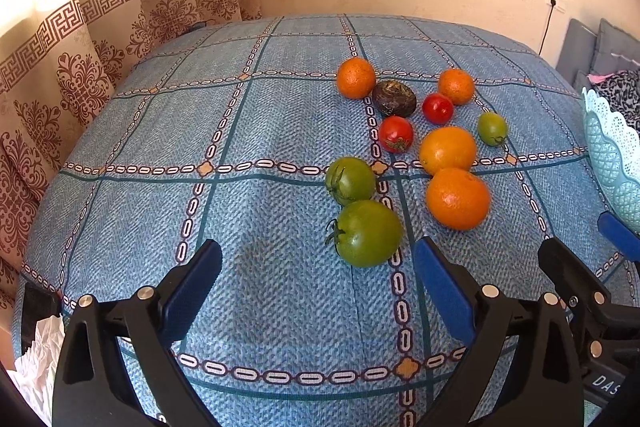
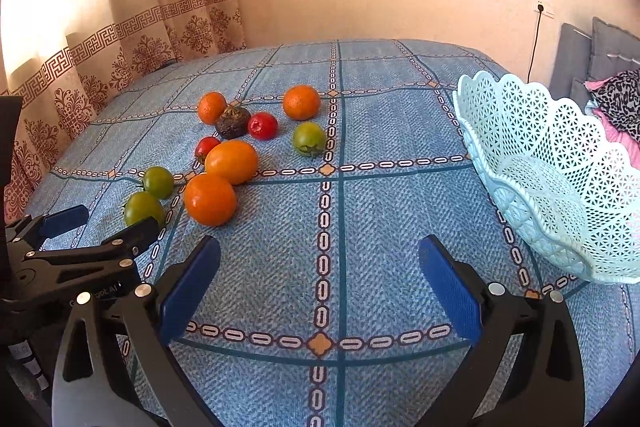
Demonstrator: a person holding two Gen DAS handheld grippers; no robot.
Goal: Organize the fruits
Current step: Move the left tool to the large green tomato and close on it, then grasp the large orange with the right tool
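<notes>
We count four oranges (image 1: 457, 198), three green tomatoes (image 1: 367, 233), two red tomatoes (image 1: 395, 133) and one dark, wrinkled fruit (image 1: 394, 98), clustered loose on the blue checked surface (image 1: 260, 227). The pale lattice basket (image 2: 560, 167) stands apart, tilted.

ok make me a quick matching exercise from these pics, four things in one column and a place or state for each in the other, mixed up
Things
1. basket
2. dark fruit
3. left gripper
4. nearest green tomato

Place or state
A. jaws open, nothing between them
B. empty, at the right edge of the cloth
C. just ahead of the left gripper
D. between the far orange and a red tomato

Pairs: 1-B, 2-D, 3-A, 4-C
</notes>
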